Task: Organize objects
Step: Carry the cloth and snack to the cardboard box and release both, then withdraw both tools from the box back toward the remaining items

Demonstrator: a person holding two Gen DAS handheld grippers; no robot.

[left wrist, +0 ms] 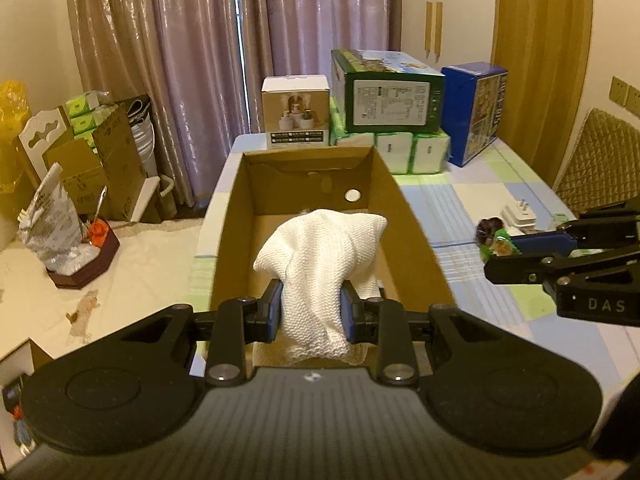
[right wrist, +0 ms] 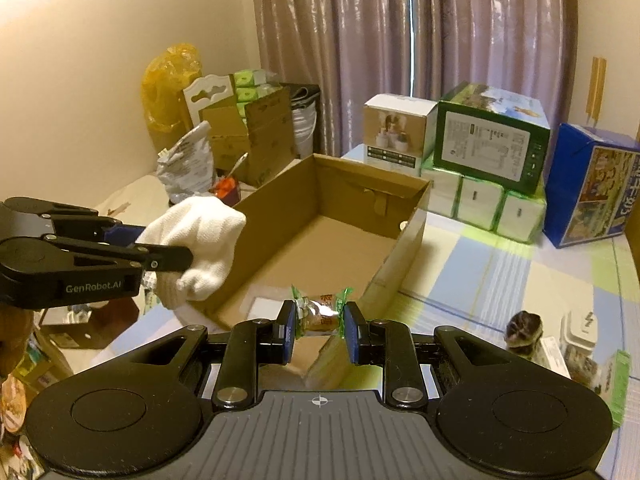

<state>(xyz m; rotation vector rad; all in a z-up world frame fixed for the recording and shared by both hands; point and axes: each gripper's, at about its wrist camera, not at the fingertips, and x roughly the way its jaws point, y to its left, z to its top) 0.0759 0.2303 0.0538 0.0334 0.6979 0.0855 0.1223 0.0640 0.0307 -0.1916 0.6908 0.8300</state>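
The left gripper (left wrist: 311,312) is pinching a white cloth (left wrist: 320,268) between its fingers above the near end of the open cardboard box (left wrist: 416,232), while the right gripper (right wrist: 319,330) is gripping a wrapped snack (right wrist: 320,312) over the box's near corner, fingers closed on the wrapper ends

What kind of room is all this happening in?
Probably a room in someone's home, used partly for storage: long curtains over the window, a quilted chair, and tissue packs and boxes piled on the table.
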